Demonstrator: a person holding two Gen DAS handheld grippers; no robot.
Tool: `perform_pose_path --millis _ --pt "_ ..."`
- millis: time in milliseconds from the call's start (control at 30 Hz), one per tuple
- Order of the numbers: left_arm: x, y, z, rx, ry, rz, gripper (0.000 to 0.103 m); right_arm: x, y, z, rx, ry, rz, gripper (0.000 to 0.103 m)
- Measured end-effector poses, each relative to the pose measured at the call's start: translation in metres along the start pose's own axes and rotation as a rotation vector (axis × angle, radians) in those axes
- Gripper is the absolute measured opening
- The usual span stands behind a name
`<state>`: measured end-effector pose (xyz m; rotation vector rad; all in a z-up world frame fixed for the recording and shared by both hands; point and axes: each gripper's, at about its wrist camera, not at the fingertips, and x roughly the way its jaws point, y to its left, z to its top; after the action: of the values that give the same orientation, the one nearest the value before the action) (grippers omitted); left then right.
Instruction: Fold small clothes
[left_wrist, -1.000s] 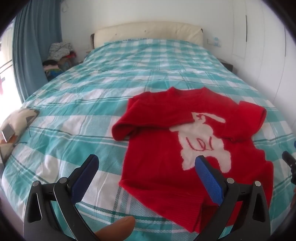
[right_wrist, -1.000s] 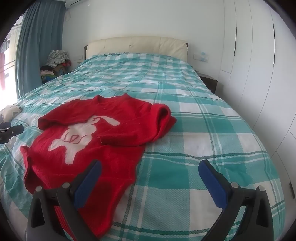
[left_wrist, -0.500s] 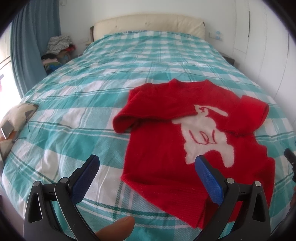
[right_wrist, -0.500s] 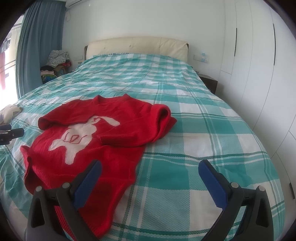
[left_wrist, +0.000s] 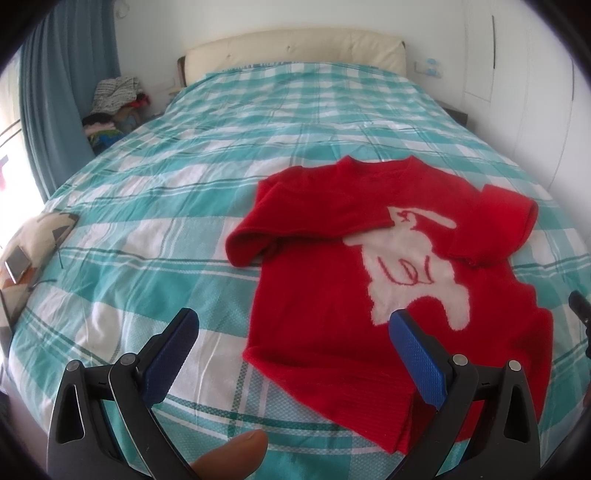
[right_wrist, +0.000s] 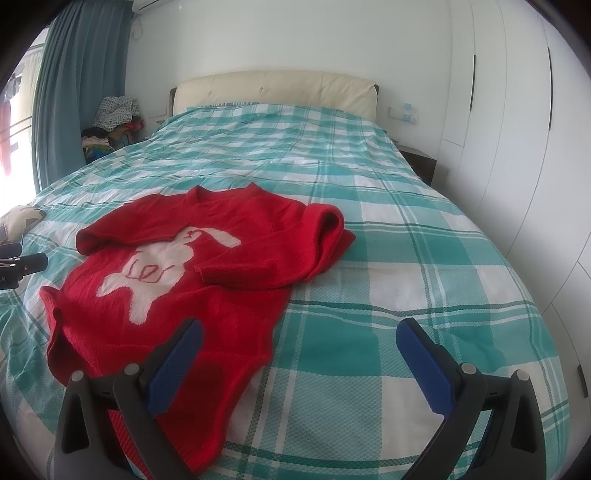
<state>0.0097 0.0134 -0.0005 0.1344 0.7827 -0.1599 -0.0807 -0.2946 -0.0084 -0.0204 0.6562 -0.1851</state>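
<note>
Left wrist: sweater (left_wrist: 325, 295) hem edge between spread tongs (left_wrist: 291, 332), bedspread (left_wrist: 166, 206) around.

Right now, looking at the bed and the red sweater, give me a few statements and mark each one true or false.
1. The red sweater lies on the checked bedspread with both sleeves folded in over its front. True.
2. The left gripper holds the sweater's hem. False: its jaws stand wide open, holding nothing.
3. The sweater shows a white animal figure on its front. True.
4. The right gripper is shut. False: its jaws are open above the bedspread.
5. The sweater lies against the headboard. False: it lies near the foot end.
</note>
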Motion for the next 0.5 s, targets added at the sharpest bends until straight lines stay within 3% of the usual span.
perform_pose_path --millis 500 --pt "0.0012 0.0015 0.0010 0.002 0.011 0.000 0.103 0.0005 0.0018 -0.0005 -0.005 0.002 -0.001 0.103"
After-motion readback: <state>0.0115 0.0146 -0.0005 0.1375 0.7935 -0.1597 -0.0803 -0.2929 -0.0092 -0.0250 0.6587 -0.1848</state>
